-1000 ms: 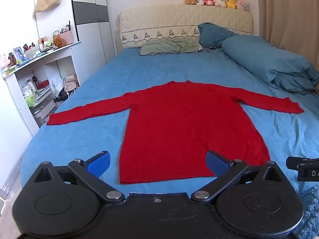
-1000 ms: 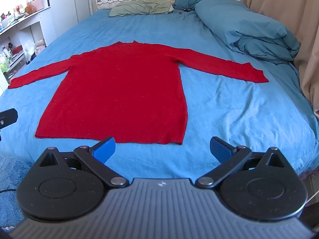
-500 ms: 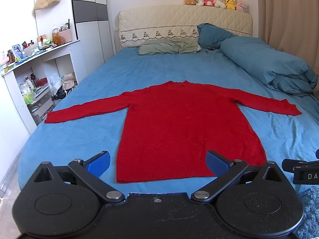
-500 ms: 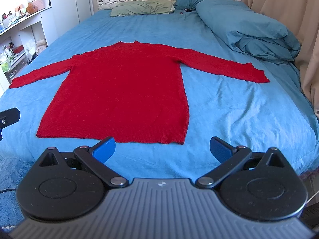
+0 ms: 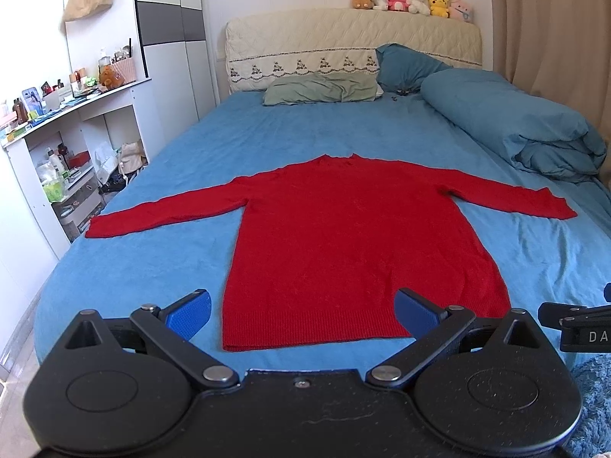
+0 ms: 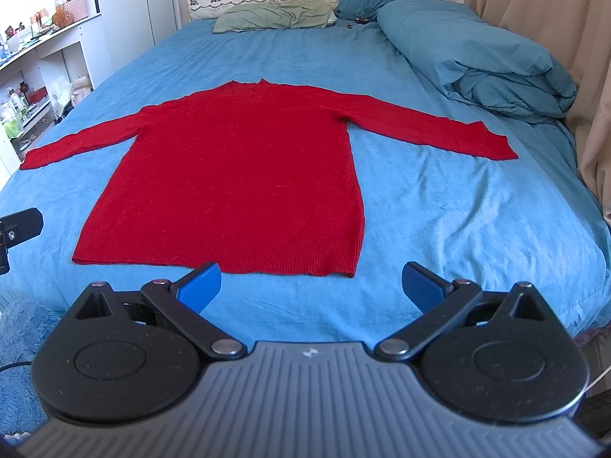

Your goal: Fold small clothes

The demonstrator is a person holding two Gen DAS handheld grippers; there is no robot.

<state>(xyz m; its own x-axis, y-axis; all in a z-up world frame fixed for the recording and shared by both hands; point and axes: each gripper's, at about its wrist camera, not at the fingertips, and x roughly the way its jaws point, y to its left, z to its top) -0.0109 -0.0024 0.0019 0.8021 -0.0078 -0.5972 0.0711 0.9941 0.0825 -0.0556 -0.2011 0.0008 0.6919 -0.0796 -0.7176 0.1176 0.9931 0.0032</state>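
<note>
A red long-sleeved sweater [image 5: 351,236] lies flat on the blue bed [image 5: 160,267], both sleeves spread out, hem toward me. It also shows in the right wrist view [image 6: 236,175]. My left gripper [image 5: 303,313] is open and empty, held just short of the hem, over its left part. My right gripper [image 6: 313,286] is open and empty, at the hem near its right corner. Neither touches the sweater.
A rolled blue duvet [image 5: 511,129] lies along the bed's right side, with pillows [image 5: 324,89] and a headboard [image 5: 343,42] at the far end. A white shelf unit [image 5: 57,145] stands left of the bed. A curtain [image 6: 534,19] hangs on the right.
Both grippers have drifted slightly, so the sweater sits a little lower and closer in each view. The sweater has not moved and both grippers stay open.
</note>
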